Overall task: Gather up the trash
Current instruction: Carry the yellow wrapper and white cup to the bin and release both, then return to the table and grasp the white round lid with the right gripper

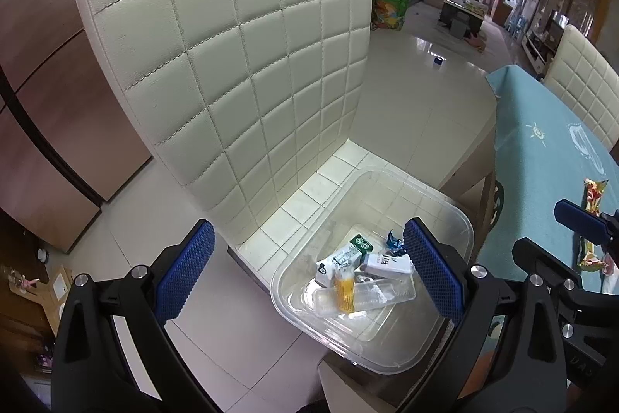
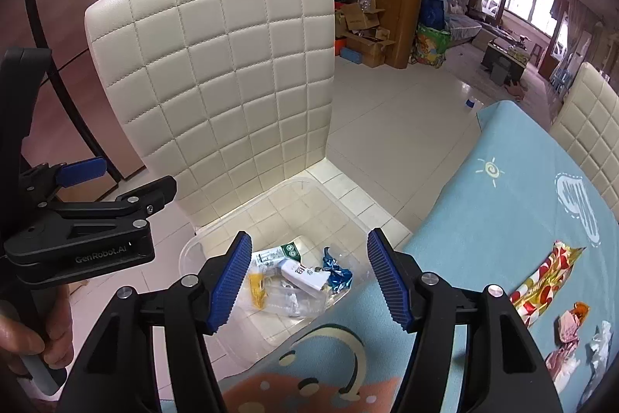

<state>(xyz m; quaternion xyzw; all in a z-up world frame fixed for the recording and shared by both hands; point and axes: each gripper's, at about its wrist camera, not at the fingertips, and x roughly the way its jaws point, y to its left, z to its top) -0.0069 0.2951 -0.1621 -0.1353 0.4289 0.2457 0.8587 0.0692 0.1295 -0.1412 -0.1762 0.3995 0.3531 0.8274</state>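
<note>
A clear plastic bin (image 1: 387, 347) (image 2: 185, 250) sits on the cream chair's seat. It holds a blue foil wrapper (image 1: 394, 244) (image 2: 338, 275), a small white box (image 1: 387, 264) (image 2: 303, 275), a green-and-white carton (image 1: 359, 244) (image 2: 290, 250) and a clear pack with a yellow label (image 1: 344, 291) (image 2: 257, 287). My left gripper (image 1: 309, 269) hangs over the bin, open wide and empty. My right gripper (image 2: 309, 277) is open above the bin's near edge with nothing between its pads. On the table lie a red-and-yellow wrapper (image 2: 549, 273) (image 1: 594, 196), a pink crumpled wrapper (image 2: 568, 324) and a silvery scrap (image 2: 599, 339).
The quilted cream chair back (image 1: 232, 64) (image 2: 216, 64) rises right behind the bin. A table with a light blue cloth (image 2: 483, 219) (image 1: 541, 161) stands to the right, with a second cream chair (image 2: 592, 126) beyond it. A hand (image 2: 31, 339) grips the left tool's handle. Tiled floor surrounds the chair.
</note>
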